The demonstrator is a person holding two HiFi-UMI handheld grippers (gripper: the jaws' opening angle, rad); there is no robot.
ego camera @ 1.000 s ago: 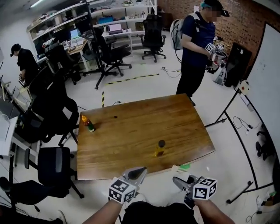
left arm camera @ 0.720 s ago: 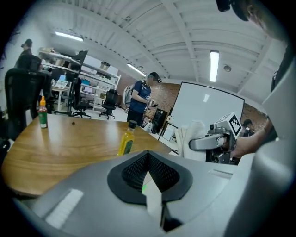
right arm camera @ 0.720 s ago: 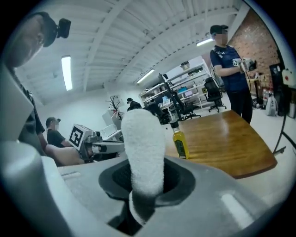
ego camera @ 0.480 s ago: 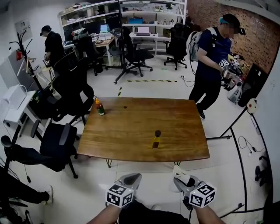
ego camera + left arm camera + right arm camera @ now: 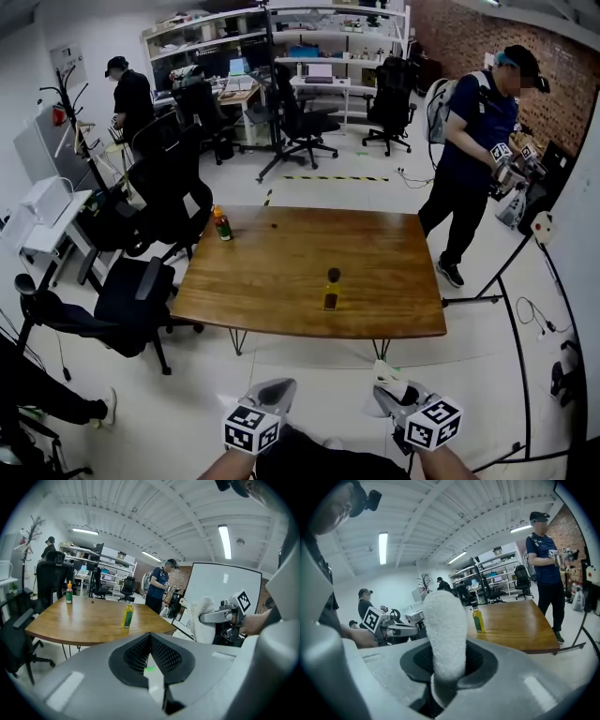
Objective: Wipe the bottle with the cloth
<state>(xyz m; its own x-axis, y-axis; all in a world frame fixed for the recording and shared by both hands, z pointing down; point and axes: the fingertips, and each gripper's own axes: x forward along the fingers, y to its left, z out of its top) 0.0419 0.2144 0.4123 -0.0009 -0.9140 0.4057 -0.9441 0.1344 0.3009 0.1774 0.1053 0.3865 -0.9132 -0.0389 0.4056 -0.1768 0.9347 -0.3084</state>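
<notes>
A yellow bottle (image 5: 331, 291) with a black cap stands upright near the front edge of the wooden table (image 5: 375, 272). Both grippers hover low at the near side, well short of the table. My left gripper (image 5: 277, 387) is shut with nothing between its jaws; in the left gripper view the left gripper (image 5: 150, 641) points toward the bottle (image 5: 127, 615). My right gripper (image 5: 382, 382) is shut on a rolled white cloth (image 5: 445, 630), which sticks up from the jaws. In the right gripper view the bottle (image 5: 477, 619) shows beyond the cloth.
A green bottle with an orange cap (image 5: 221, 224) stands at the table's far left corner. Black office chairs (image 5: 141, 291) crowd the table's left side. A person (image 5: 473, 150) stands off the far right corner. A stand's legs (image 5: 487, 281) reach across the floor at right.
The head view has drawn back from the table, which now looks smaller and farther off. Both grippers stay low at the front, the right one still holding the cloth.
</notes>
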